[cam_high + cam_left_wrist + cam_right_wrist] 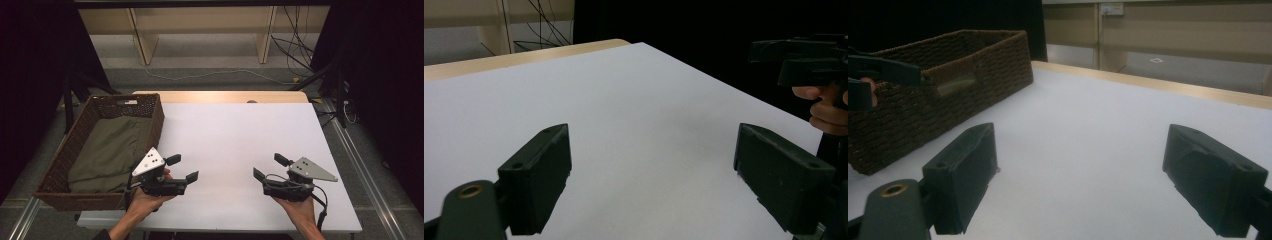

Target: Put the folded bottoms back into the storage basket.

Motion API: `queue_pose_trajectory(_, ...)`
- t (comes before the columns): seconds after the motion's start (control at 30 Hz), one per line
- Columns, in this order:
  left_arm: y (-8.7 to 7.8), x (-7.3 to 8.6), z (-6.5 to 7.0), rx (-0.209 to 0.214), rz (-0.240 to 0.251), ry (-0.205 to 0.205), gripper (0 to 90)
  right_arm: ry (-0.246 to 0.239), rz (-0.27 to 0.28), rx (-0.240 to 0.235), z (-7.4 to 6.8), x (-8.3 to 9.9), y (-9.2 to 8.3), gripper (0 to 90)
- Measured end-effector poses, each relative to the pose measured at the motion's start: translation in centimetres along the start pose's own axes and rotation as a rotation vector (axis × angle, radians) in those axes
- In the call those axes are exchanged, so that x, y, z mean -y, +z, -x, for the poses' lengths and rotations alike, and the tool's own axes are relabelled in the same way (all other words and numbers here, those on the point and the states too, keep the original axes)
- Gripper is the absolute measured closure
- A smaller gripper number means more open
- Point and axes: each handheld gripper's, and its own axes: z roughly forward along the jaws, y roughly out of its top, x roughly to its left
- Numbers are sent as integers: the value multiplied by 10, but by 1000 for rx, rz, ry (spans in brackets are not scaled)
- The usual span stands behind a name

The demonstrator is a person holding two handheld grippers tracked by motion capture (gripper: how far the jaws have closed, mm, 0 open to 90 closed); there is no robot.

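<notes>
On the white surface I have both grippers low at the near edge, well apart from each other. My left gripper sits just beside the basket, its fingers spread wide with nothing between them; in the left gripper view the two black fingers stand far apart over bare white sheet. My right gripper is toward the near right, pointing inward and away from me, and its fingers are likewise apart and hold nothing; the right gripper view shows the same wide gap over the surface.

The basket is brown wicker and stands at the left edge of the surface, hanging partly past it. Inside lies an olive-green cloth, folded loosely and filling most of the basket floor. Neither gripper touches the cloth or the basket. From the right gripper view I see the basket's wall with its handle slot, off to the left of that gripper's fingers. From the left gripper view, my right hand shows at the far right, wrapped around the other gripper.

A strip of bare wood runs along the far edge of the surface.
</notes>
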Motion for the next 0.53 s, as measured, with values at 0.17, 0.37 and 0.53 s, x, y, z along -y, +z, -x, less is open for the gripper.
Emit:
queue_pose_trajectory(0.17,0,0,0,0,5,-7,152,-5,4,0,0,-1,0,151)
queue_pose_trajectory(0.37,0,0,0,-1,6,-7,153,-7,5,5,0,-2,0,149)
queue_pose_trajectory(0.53,0,0,-2,4,11,-25,153,-6,5,5,0,-1,0,149)
